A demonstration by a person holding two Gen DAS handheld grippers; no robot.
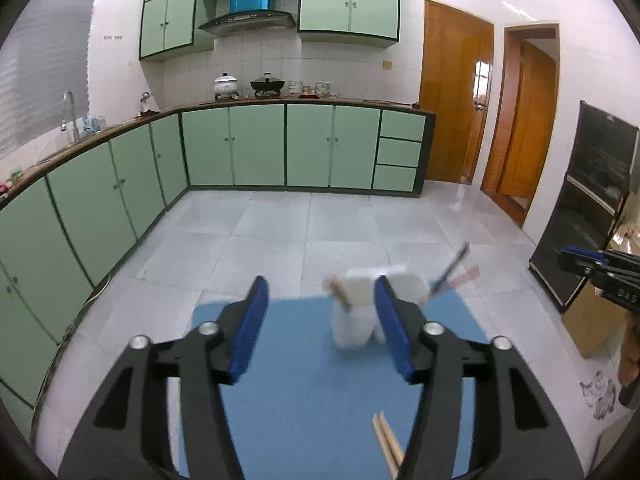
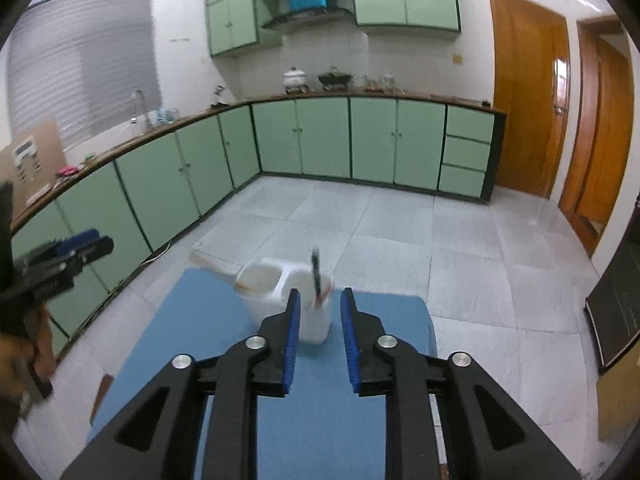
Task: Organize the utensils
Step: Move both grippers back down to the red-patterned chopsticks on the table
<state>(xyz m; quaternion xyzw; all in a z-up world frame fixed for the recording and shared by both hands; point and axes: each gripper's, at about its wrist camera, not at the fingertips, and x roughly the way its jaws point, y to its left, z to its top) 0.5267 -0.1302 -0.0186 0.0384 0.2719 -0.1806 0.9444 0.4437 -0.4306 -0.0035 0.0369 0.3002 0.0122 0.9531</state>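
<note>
Hovering over the blue mat, both claws are released and hold nothing: left claw wide, right claw narrower. The white utensil holder stands at frame centre near the mat's far edge, already bearing dark chopsticks. Wooden chopsticks lie loose at lower centre; judging by this, picking them up comes next. Open floor surrounds the mat.

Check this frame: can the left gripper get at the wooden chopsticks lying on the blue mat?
Probably yes. The left gripper is open and empty, and the chopsticks lie uncovered on the mat just below its right finger.
</note>
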